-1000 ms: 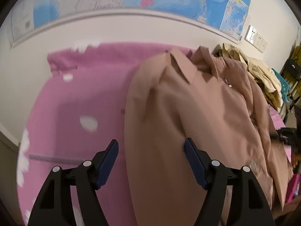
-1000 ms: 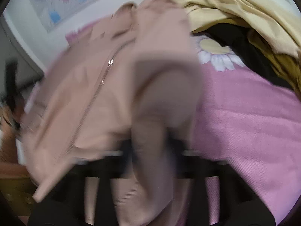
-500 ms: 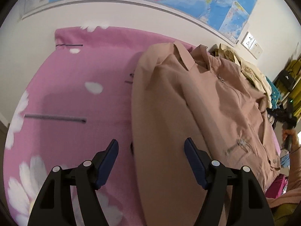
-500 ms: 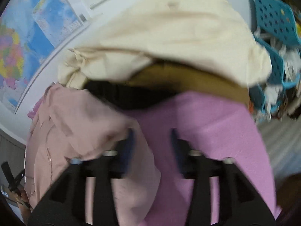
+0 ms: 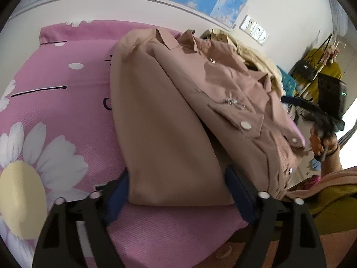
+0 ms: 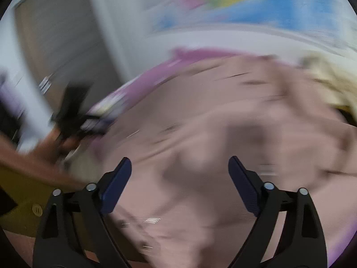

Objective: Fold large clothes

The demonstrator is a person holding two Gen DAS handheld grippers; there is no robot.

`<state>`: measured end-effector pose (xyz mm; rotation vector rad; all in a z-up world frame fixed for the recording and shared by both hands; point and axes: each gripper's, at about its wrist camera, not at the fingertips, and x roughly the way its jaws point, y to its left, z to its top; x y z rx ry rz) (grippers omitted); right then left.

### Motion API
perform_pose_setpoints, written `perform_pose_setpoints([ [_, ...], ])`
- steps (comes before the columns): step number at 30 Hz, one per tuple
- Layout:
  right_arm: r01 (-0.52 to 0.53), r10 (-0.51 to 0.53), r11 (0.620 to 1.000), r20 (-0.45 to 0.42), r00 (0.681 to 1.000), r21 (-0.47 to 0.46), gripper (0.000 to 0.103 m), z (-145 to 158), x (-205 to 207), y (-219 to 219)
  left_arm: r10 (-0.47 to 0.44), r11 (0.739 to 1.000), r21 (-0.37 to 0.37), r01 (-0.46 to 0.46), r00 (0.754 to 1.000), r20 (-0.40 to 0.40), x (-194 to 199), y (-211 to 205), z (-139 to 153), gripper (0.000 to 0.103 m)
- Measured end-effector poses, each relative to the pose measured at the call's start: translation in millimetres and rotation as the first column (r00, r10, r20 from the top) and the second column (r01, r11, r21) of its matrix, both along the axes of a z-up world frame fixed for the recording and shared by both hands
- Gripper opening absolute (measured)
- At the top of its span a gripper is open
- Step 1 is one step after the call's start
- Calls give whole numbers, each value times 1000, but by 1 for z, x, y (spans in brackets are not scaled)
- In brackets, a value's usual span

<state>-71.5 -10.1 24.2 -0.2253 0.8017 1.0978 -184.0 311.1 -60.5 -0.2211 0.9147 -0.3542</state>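
Both grippers now empty: the left gripper (image 5: 176,192), jaws wide, hovers at the lower frame by the folded sleeve's cuff, while the right gripper (image 6: 179,186), having let go, swings blurred over the pink jacket (image 5: 223,93), half-folded across the pink daisy-print bed (image 5: 73,111)

Right wrist view smeared by motion blur throughout: dusty-pink zip jacket (image 6: 223,138) reduced to streaks, seams and zip unreadable. Colourful wall map (image 6: 234,6) at top a wash of blue and yellow. Dark shape at mid left (image 6: 71,109) not identifiable.

Left wrist view: lower end of folded pink sleeve (image 5: 169,138) covering inner faces of blue-padded gripper fingers (image 5: 118,192). Pale beige garment pile (image 5: 252,51) mostly hidden behind jacket. Map cut off by top edge. Wall sockets (image 5: 254,30) too small to read.
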Motion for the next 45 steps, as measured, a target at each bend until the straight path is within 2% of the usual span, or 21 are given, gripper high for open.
perform_pose_setpoints([
  [3,-166,167,982,0,986,-87,88,-29,-31,50,38,999,32,-39,999,25,0,-8,6,11],
  [6,-205,209,970,14,978,-127,86,-43,-44,64,90,994,56,-94,993,73,3,-5,31,7],
  [7,-206,212,969,25,977,-137,78,-45,-45,68,111,989,89,-120,989,101,3,-3,45,7],
  [8,-212,217,968,22,976,-137,53,-46,-42,71,127,983,114,-142,984,126,3,-2,58,7],
  [10,-202,200,974,-30,979,-101,19,-42,-31,69,179,960,183,-212,967,182,2,5,93,7],
  [11,-188,185,980,-60,981,-61,12,-36,-25,65,217,943,210,-259,955,203,2,13,111,7],
  [14,-75,78,996,-65,995,46,9,-15,-1,46,314,865,307,-397,905,287,0,31,147,8],
  [16,-26,36,995,-103,994,94,9,-11,15,34,370,756,437,-487,869,328,7,33,151,15],
  [17,-8,21,994,-132,991,106,11,-14,22,30,382,742,456,-492,869,316,11,34,146,19],
  [20,48,-39,997,-140,989,67,20,-24,33,24,322,837,382,-392,917,235,12,29,124,26],
  [22,96,-85,993,-149,985,68,37,-25,32,12,266,880,343,-329,939,218,7,22,110,48],
  [23,138,-127,988,-140,982,71,47,-25,33,-1,196,937,248,-244,959,202,1,18,104,55],
  [25,234,-226,970,-106,968,66,56,-23,36,-32,84,988,110,-109,975,206,-9,11,92,63],
  [28,367,-363,930,-106,926,26,63,-29,48,-81,2,996,92,-21,980,199,-18,-6,74,74],
  [31,479,-484,875,-84,871,-74,63,-38,55,-125,-41,997,70,30,987,154,-13,-12,52,74],
  [34,575,-585,790,22,811,-212,59,-48,60,-154,-76,997,9,76,991,107,-6,-15,34,75],
  [37,682,-671,666,157,725,-303,58,-54,69,-186,-106,994,-7,107,991,80,-7,-24,20,77],
  [39,751,-744,580,171,646,-314,56,-54,77,-214,-146,989,4,147,987,70,-10,-34,16,80],
  [41,748,-758,623,60,650,-228,56,-47,74,-228,-164,986,19,163,984,72,-15,-39,16,84],
  [44,672,-681,726,-14,732,-147,80,-43,59,-217,-177,984,20,176,982,70,-16,-45,12,84],
  [45,650,-658,748,-22,752,-134,79,-44,54,-209,-174,985,25,172,982,71,-16,-48,10,84],
])
